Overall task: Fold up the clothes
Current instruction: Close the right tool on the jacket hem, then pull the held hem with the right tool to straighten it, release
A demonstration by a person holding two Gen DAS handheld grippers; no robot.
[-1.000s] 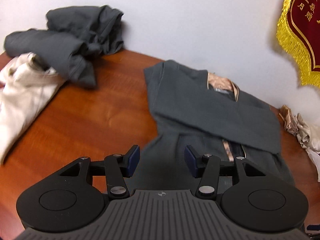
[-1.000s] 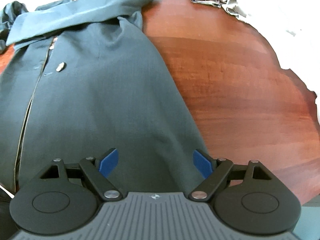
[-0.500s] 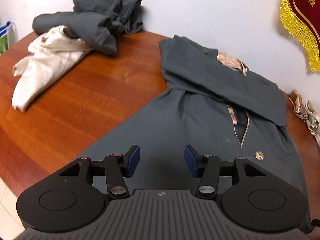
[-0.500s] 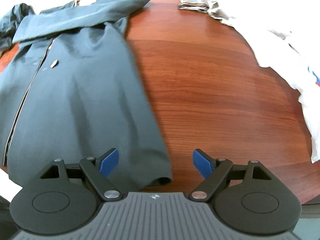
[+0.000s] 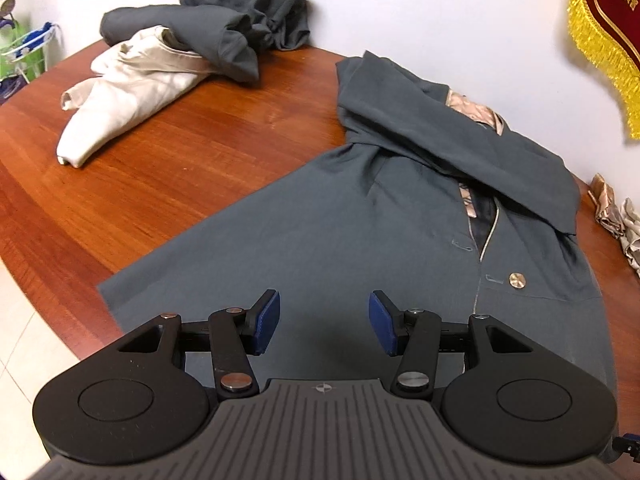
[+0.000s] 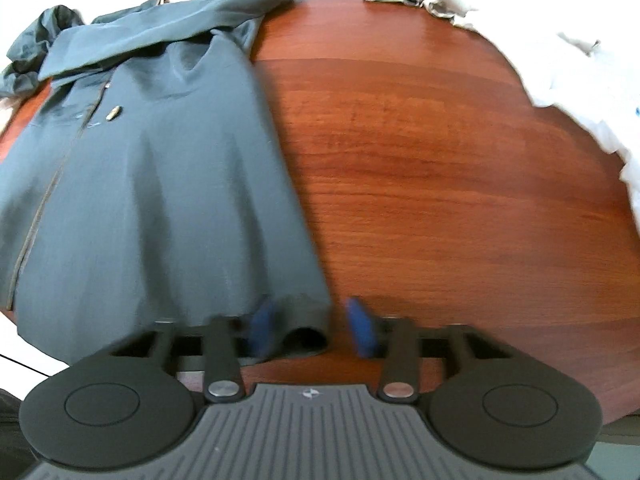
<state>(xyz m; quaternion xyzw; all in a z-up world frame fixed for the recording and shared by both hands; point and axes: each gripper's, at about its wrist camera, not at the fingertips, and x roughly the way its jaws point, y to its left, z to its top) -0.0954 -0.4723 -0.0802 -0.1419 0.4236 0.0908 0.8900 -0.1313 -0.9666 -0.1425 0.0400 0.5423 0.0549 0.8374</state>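
The round wooden table, reddish-brown with a visible plank grain and a soft sheen, runs out of both views at the near edge, where each gripper's black body covers it. Spread flat across it lies the grey-green coat, a smooth matte weave with pale piping down the front opening; both sleeves are folded across the chest, a beige patterned lining shows at the collar, and its near hem is hidden behind the left gripper in the left wrist view. That gripper hovers over the lower part of the coat with its blue-padded jaws wide apart and nothing between them. In the right wrist view the right gripper is smeared by motion blur; its jaws stand partly open on either side of the coat's near right hem corner, which curls up between the pads, but the blur hides whether either pad touches the cloth. At the far left, a crumpled dark grey garment lies partly over a cream one against the white wall. A red pennant with gold fringe is cut off by the upper right edge. White cloth, overexposed, covers the table's right rim. A single round brass button sits beside the piping.
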